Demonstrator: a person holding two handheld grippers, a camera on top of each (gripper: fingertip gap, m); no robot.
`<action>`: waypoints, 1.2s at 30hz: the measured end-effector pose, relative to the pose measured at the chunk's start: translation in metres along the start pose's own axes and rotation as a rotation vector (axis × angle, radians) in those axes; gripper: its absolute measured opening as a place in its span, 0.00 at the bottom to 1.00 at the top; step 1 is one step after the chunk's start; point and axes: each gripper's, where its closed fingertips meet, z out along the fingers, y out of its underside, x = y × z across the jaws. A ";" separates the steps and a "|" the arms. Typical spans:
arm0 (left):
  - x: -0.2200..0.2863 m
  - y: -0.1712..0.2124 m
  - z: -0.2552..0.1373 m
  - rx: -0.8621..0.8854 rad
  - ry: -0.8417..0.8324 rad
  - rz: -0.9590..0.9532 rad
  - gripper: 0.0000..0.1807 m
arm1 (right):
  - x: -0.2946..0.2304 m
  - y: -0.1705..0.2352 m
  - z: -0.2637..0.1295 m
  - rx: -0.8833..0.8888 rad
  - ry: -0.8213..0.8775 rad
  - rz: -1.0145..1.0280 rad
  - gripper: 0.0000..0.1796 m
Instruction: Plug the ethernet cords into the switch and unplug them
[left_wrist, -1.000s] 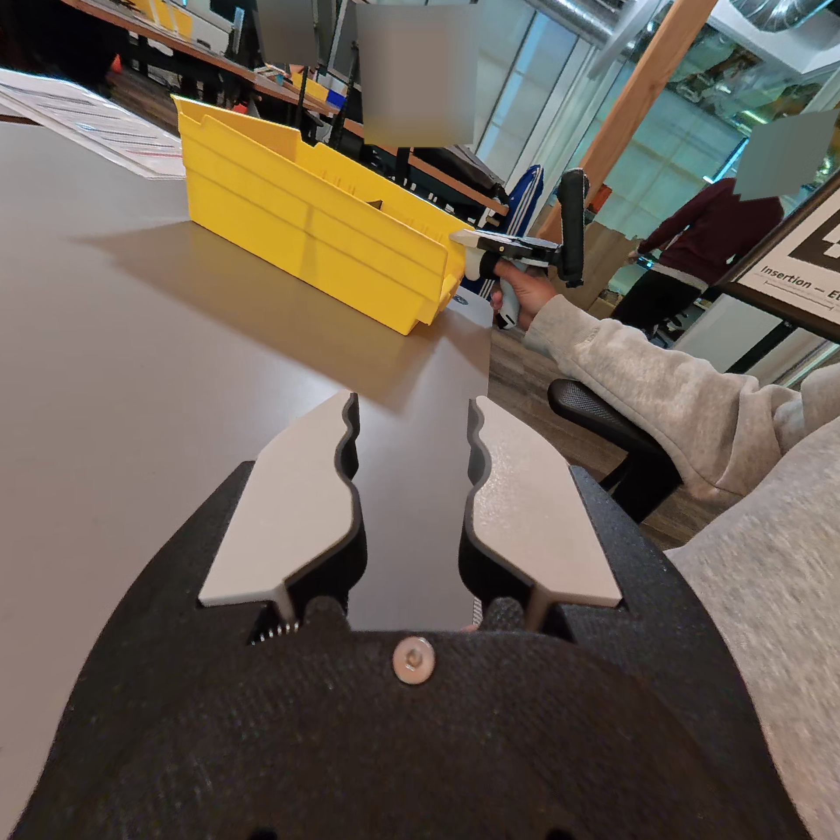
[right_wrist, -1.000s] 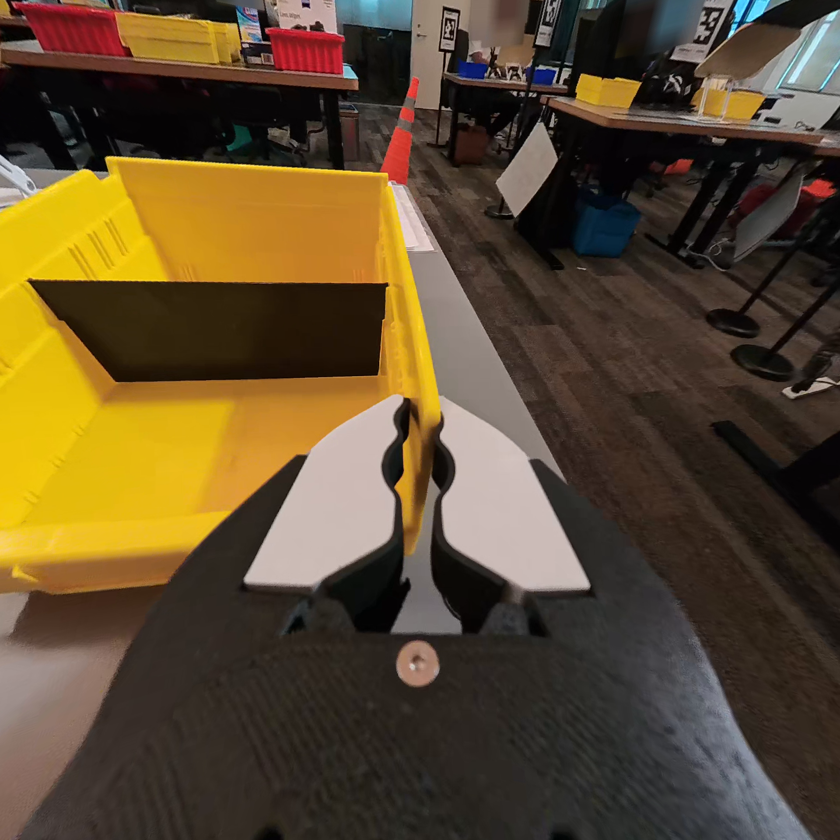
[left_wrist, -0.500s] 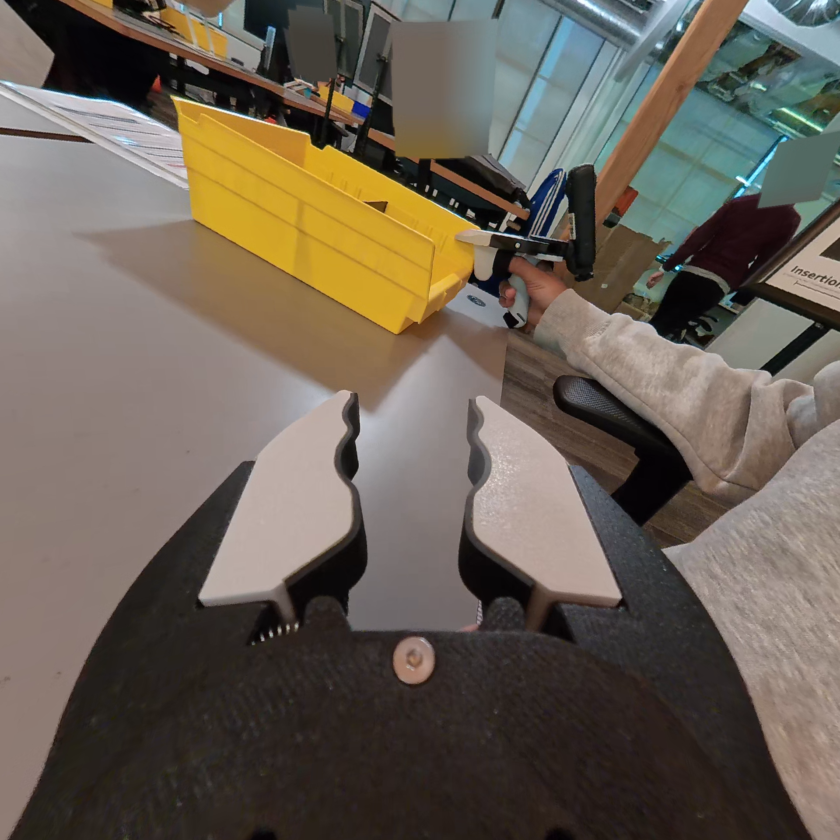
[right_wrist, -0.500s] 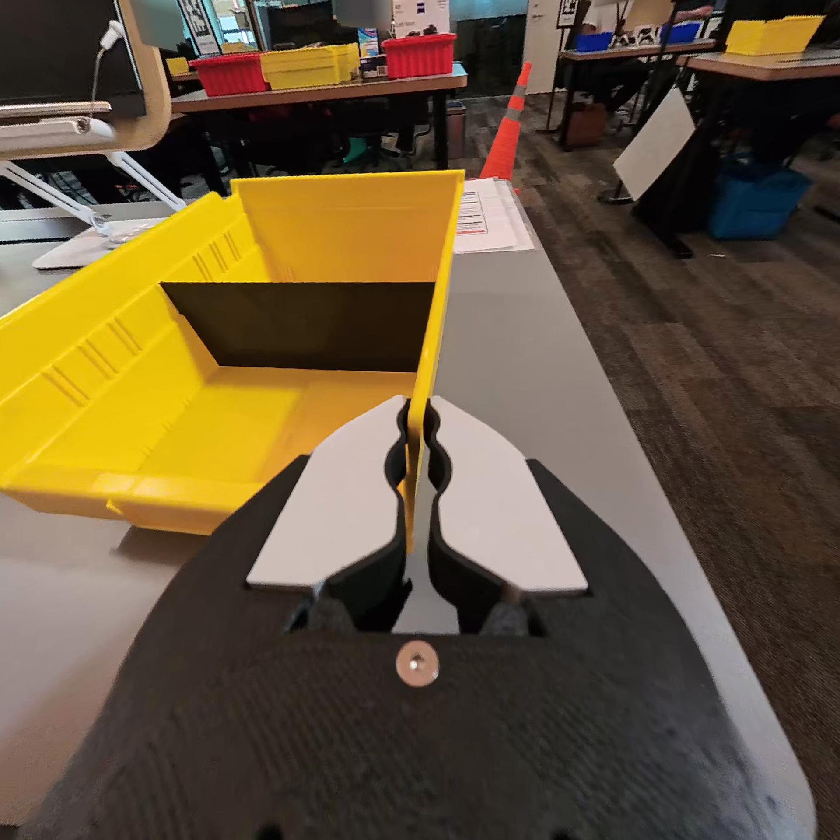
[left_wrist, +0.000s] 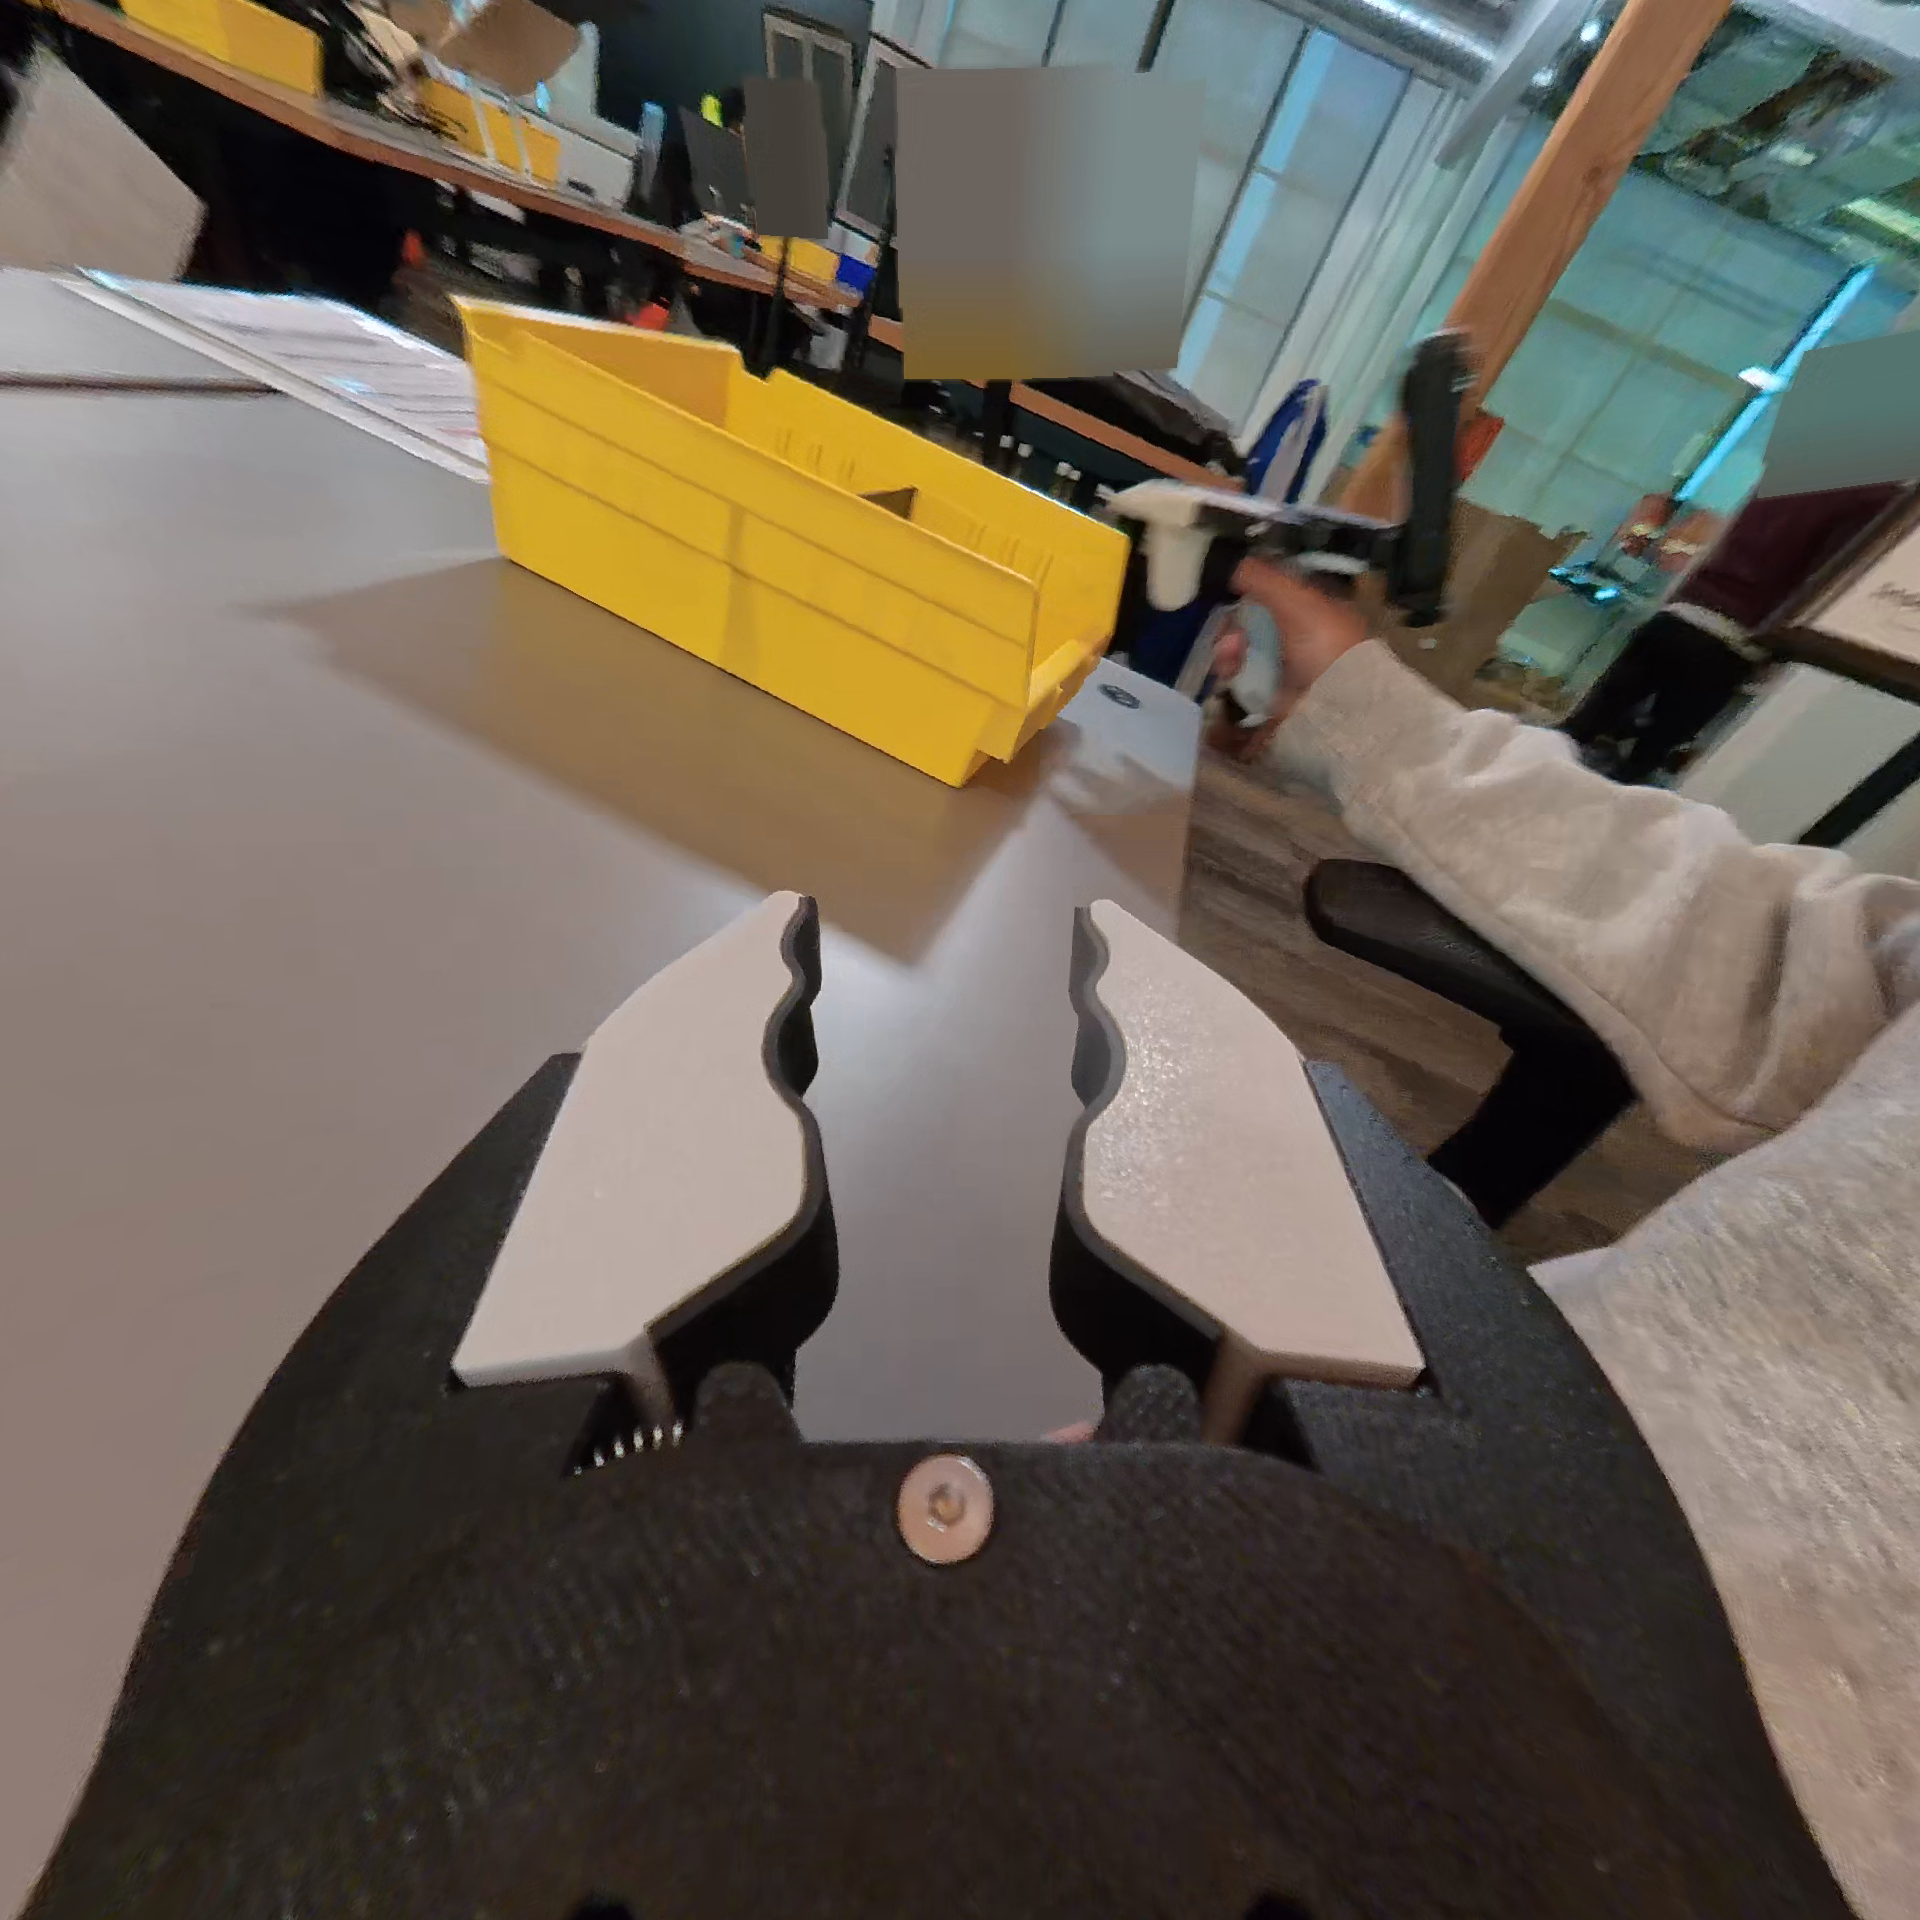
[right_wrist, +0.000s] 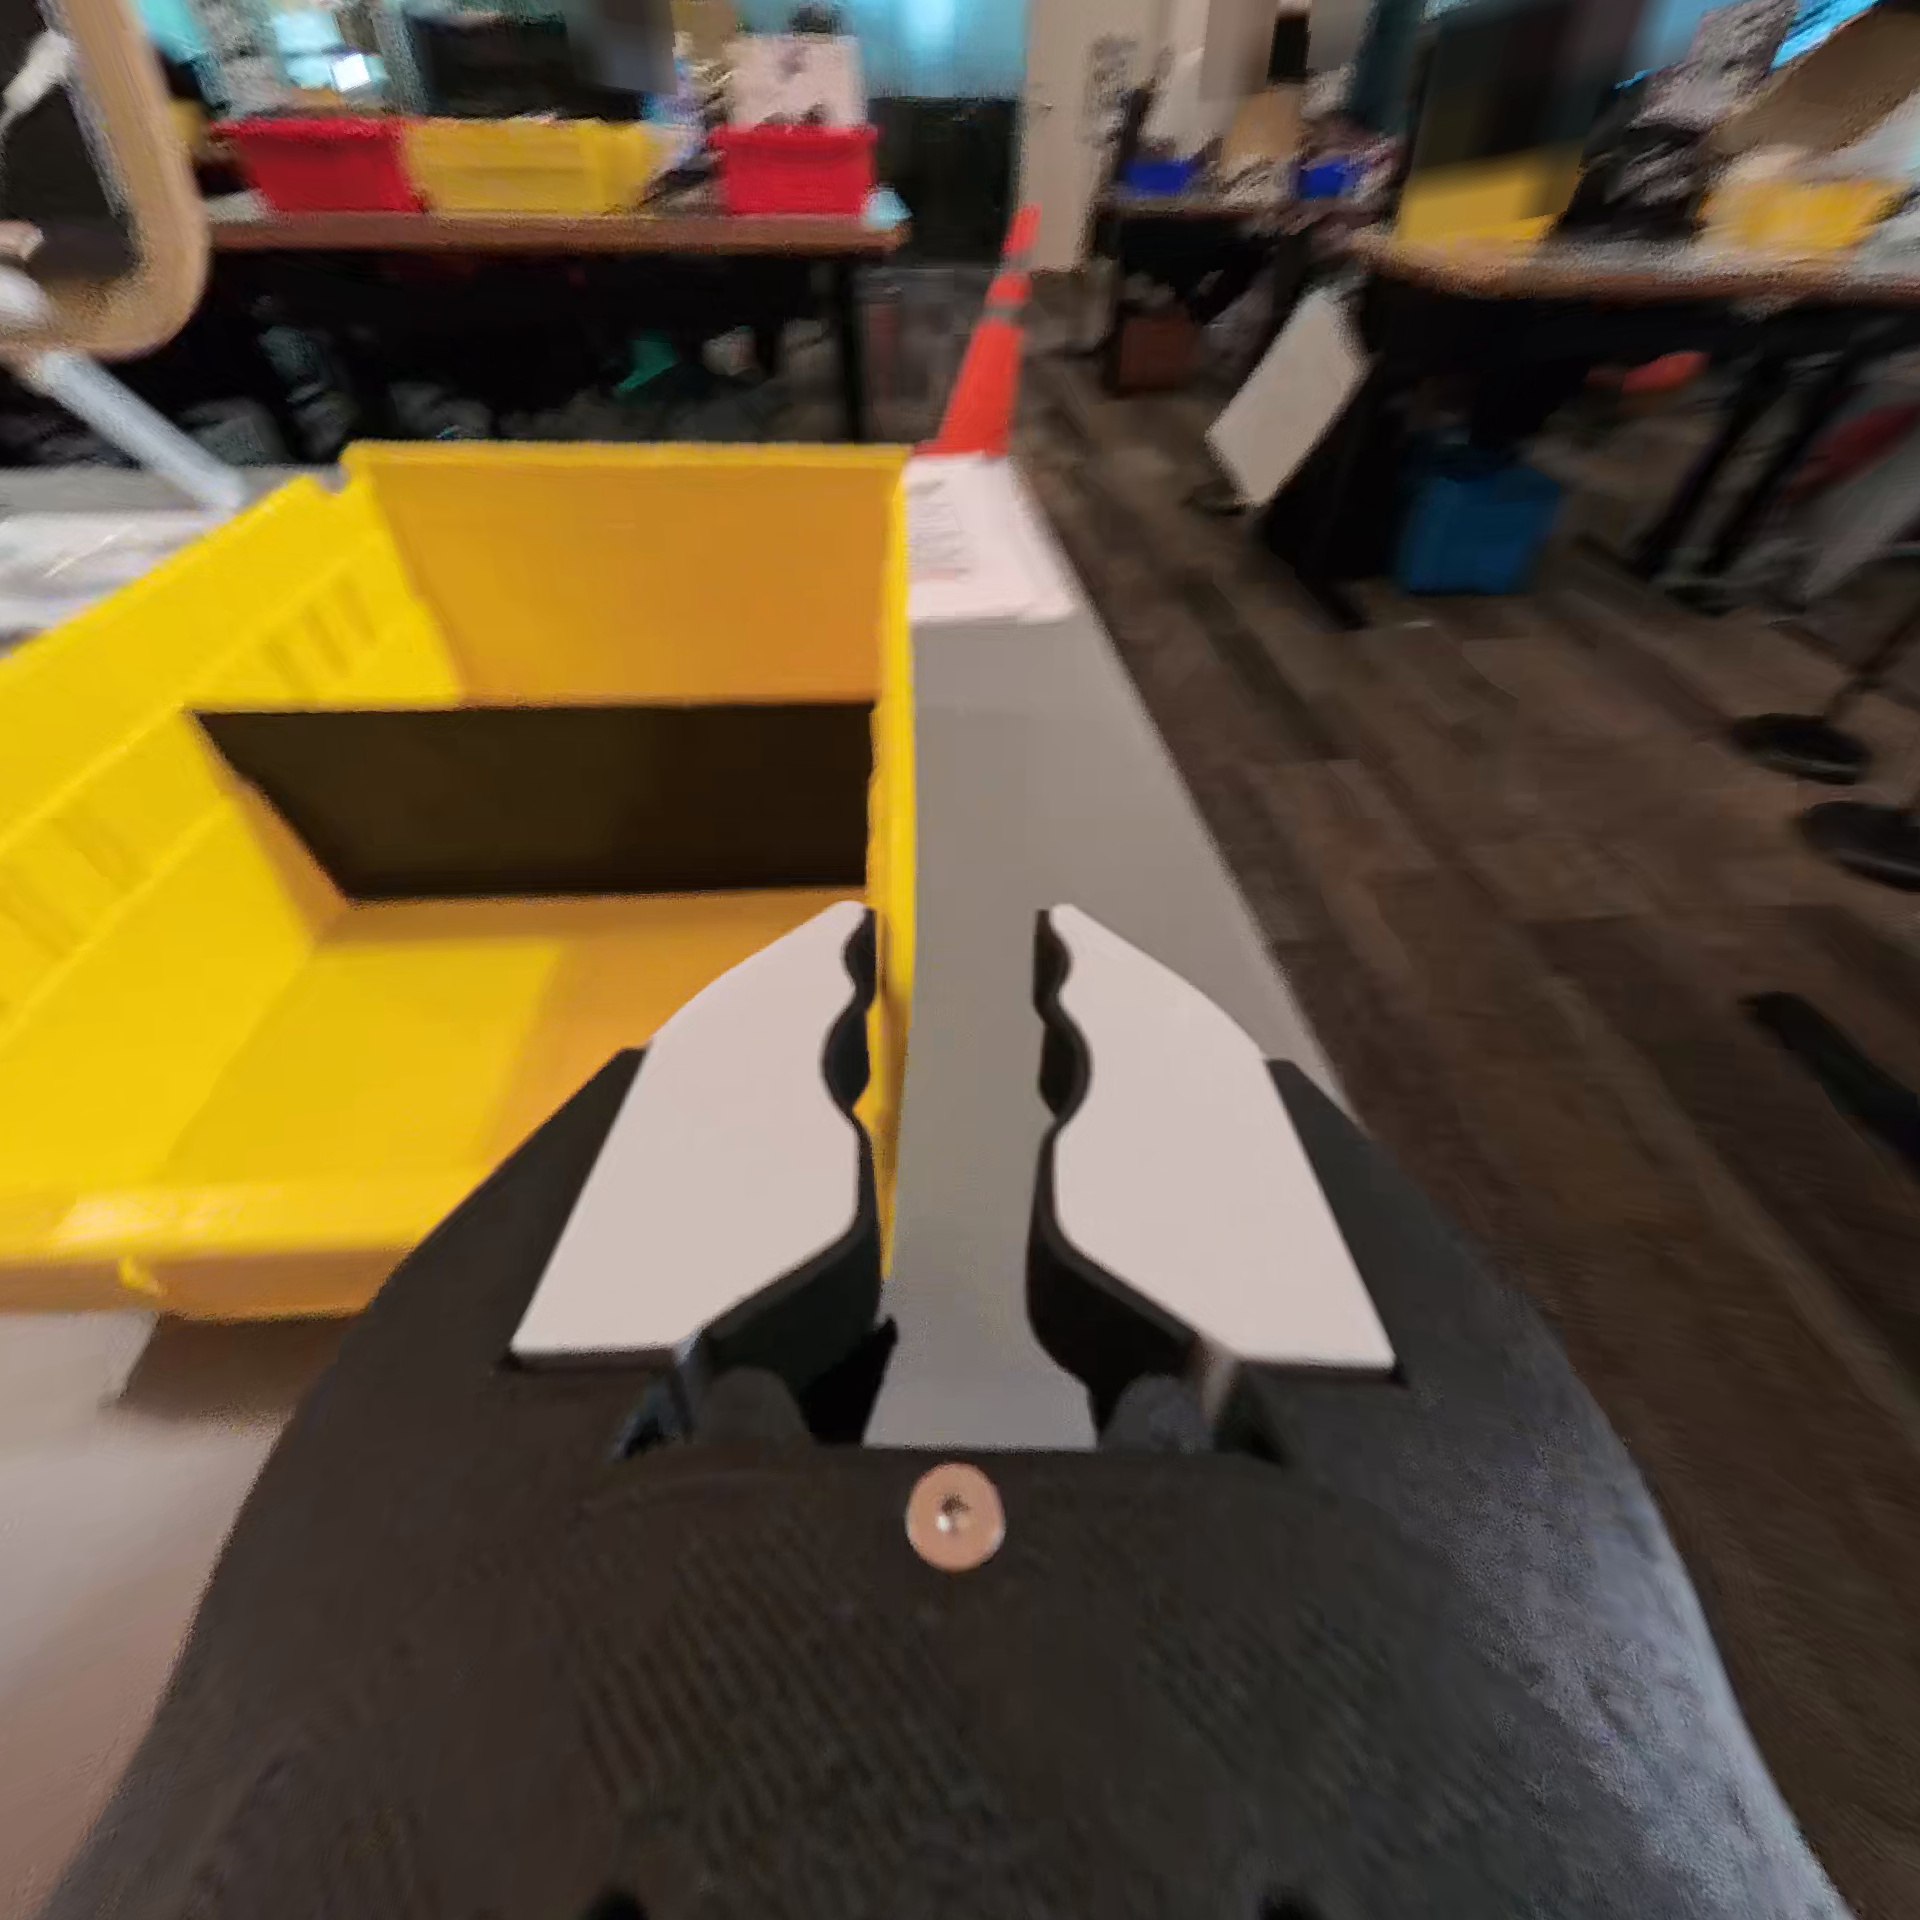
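Observation:
No ethernet cord or switch is in view. A yellow bin (right_wrist: 623, 582) with a black divider (right_wrist: 551, 800) stands on the grey table (right_wrist: 997, 790). The part of the bin I see is empty. My right gripper (right_wrist: 954, 920) is open and empty. The bin's right wall runs just inside its left finger (right_wrist: 727, 1122). My left gripper (left_wrist: 940, 909) is open and empty, low over the table (left_wrist: 312, 935), well short of the bin (left_wrist: 748, 582). The left wrist view also shows the right gripper (left_wrist: 1143, 509), held by a hand (left_wrist: 1299, 634) at the bin's near end.
A paper sheet (right_wrist: 966, 540) lies on the table beyond the bin. The table edge runs just right of the right gripper, with floor below. A black chair armrest (left_wrist: 1403, 935) and a grey sleeve (left_wrist: 1610, 904) are right of the left gripper. An orange cone (right_wrist: 987, 364) stands behind.
My right gripper was shut on the bin's right wall and has opened, letting it go. The bin has turned on the table. My left gripper stays open.

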 end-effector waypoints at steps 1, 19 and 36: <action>-0.005 -0.008 -0.008 0.005 -0.037 0.035 0.26 | -0.004 -0.024 -0.014 0.084 0.020 -0.005 0.19; -0.297 -0.090 -0.447 -0.714 -1.237 -0.347 0.22 | -0.300 -0.021 -0.105 0.147 -0.942 0.115 0.09; -0.296 -0.008 -0.455 -1.142 -1.149 -0.468 0.18 | -0.275 -0.016 -0.088 0.099 -0.865 0.239 0.09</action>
